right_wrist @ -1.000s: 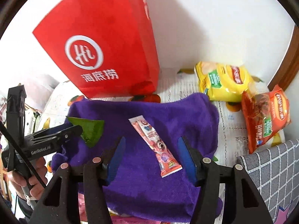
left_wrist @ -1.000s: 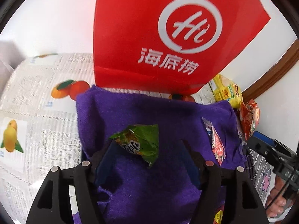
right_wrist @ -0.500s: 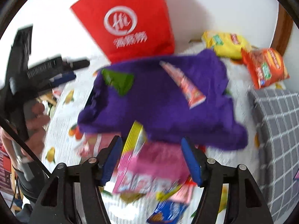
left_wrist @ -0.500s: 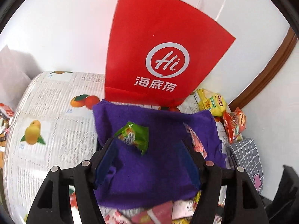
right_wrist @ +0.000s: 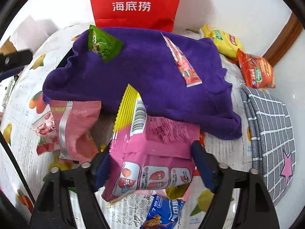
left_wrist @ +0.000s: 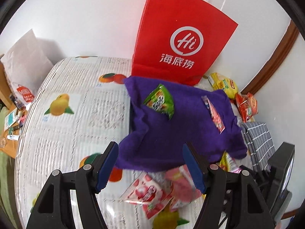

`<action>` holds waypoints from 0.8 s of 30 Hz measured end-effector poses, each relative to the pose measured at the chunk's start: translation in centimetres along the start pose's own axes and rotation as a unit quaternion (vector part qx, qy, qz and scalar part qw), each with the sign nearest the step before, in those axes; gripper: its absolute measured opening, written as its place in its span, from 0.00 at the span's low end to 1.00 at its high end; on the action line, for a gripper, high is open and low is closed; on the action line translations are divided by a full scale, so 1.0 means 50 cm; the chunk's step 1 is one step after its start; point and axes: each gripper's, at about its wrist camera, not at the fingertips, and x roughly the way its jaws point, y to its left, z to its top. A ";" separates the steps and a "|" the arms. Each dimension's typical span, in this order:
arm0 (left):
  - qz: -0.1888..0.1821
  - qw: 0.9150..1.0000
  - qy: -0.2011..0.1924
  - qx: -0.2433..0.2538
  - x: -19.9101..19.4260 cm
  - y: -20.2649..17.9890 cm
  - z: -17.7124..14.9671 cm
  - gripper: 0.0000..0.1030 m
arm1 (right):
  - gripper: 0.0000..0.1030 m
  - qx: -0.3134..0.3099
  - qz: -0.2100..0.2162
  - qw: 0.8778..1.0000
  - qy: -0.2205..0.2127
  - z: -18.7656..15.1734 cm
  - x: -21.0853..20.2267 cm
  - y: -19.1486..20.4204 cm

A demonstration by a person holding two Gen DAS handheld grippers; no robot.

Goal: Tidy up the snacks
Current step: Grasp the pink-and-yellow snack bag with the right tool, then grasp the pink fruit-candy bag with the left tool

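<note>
Right gripper [right_wrist: 151, 167] low over the snack heap, blue pads [right_wrist: 203, 164] either side of a pink packet [right_wrist: 152, 152]; jaws just widened, then eased in slightly; whether pads actually press the wrapper, cannot tell. Left gripper [left_wrist: 150, 165] roughly half open, nothing between its pads, hanging above the near edge of the purple cloth [left_wrist: 171, 133].

Outward from there: light pink packet [right_wrist: 76, 127] just left of the pink one, strawberry-print packet [right_wrist: 44, 131] partly beneath it, blue packet [right_wrist: 165, 212] at the bottom edge. Green packet [right_wrist: 103, 44] and red stick sachet [right_wrist: 183, 64] lying on the cloth, well apart. Red paper bag [left_wrist: 181, 43] upright behind the cloth against the white wall. Yellow bag [right_wrist: 225, 42] and orange bag [right_wrist: 256, 70] touching at far right, beside a grey checked cushion [right_wrist: 270, 126]. All on a fruit-print tablecloth [left_wrist: 76, 114].
</note>
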 end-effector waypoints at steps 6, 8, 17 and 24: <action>0.013 1.000 0.005 0.017 -0.010 0.005 -0.051 0.66 | 0.51 0.040 0.031 0.998 -0.023 -0.041 -0.043 -0.049; 0.015 1.000 0.008 0.022 -0.011 0.005 -0.065 0.66 | 0.51 0.056 0.041 0.997 -0.037 -0.057 -0.059 -0.064; 0.026 0.999 0.038 0.000 0.000 0.034 -0.145 0.66 | 0.51 0.109 0.091 0.986 -0.082 -0.141 -0.137 -0.103; 0.020 0.997 0.068 -0.018 0.042 0.038 -0.185 0.66 | 0.51 0.139 0.104 0.981 -0.084 -0.204 -0.150 -0.139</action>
